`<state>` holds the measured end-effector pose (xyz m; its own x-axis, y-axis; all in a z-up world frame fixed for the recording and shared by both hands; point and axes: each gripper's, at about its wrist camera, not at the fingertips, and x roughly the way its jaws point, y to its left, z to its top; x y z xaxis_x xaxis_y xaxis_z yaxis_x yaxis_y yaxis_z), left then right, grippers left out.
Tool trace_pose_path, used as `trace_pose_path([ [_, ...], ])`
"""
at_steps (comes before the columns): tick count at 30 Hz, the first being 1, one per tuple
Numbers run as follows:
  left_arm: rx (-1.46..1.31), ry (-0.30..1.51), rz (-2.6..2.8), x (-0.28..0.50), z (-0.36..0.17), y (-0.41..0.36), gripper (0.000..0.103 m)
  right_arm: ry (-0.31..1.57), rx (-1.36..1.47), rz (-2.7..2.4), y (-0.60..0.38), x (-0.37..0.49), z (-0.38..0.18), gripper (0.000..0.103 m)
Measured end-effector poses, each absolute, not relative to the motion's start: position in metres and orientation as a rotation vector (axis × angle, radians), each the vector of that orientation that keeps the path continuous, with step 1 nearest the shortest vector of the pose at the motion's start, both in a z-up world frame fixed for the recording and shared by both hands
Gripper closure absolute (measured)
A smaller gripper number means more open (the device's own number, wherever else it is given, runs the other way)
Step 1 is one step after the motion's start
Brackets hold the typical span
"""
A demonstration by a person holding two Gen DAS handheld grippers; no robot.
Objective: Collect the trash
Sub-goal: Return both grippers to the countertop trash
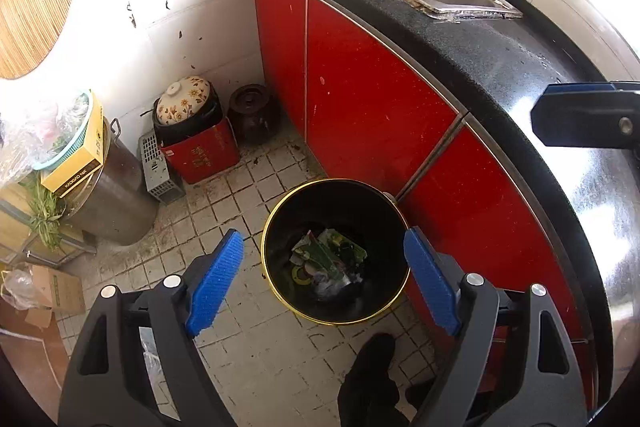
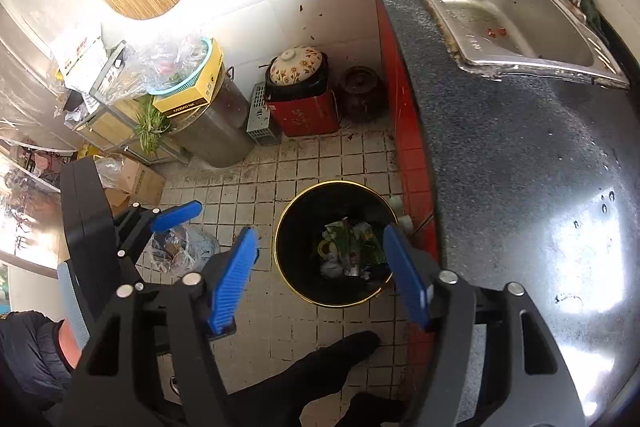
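A round black trash bin with a gold rim (image 1: 276,283) stands on the tiled floor beside the red cabinets; it also shows in the right wrist view (image 2: 294,291). Crumpled wrappers and paper trash (image 1: 328,259) lie at its bottom, also seen in the right wrist view (image 2: 348,247). My left gripper (image 1: 324,263) is open and empty, held above the bin. My right gripper (image 2: 320,263) is open and empty, also above the bin. In the right wrist view the left gripper (image 2: 176,217) shows at the left. In the left wrist view one blue finger of the right gripper (image 1: 584,115) shows over the counter.
A black counter (image 2: 520,147) with a steel sink (image 2: 500,7) runs on the right above red cabinets (image 1: 360,99). In the far corner stand a red box with a flowered lid (image 2: 300,99), a dark pot (image 2: 362,91), a steel drum (image 2: 216,131). A plastic bag (image 2: 180,251) lies on the floor.
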<state>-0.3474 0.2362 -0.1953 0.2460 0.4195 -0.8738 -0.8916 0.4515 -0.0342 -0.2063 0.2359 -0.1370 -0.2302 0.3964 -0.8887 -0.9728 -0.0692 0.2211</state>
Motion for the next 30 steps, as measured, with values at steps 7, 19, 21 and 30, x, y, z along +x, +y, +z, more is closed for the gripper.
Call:
trace_pose_path([
  [7, -0.503, 0.897, 0.919, -0.309, -0.156, 0.221, 0.011, 0.997, -0.639, 1.471, 0.186, -0.146, -0.095, 0.024],
  [19, -0.158, 0.832, 0.296, -0.065, -0.087, 0.088, 0.01, 0.853, -0.293, 0.843, -0.059, 0.039, -0.022, 0.019],
  [21, -0.086, 0.815, 0.173, -0.024, -0.079, 0.045, 0.01, 0.85, -0.226, 0.716, -0.116, 0.062, -0.019, 0.019],
  [30, 0.126, 0.797, -0.172, 0.065, -0.071, -0.1, 0.01, 0.88, -0.022, 0.358, -0.299, 0.096, -0.035, 0.018],
])
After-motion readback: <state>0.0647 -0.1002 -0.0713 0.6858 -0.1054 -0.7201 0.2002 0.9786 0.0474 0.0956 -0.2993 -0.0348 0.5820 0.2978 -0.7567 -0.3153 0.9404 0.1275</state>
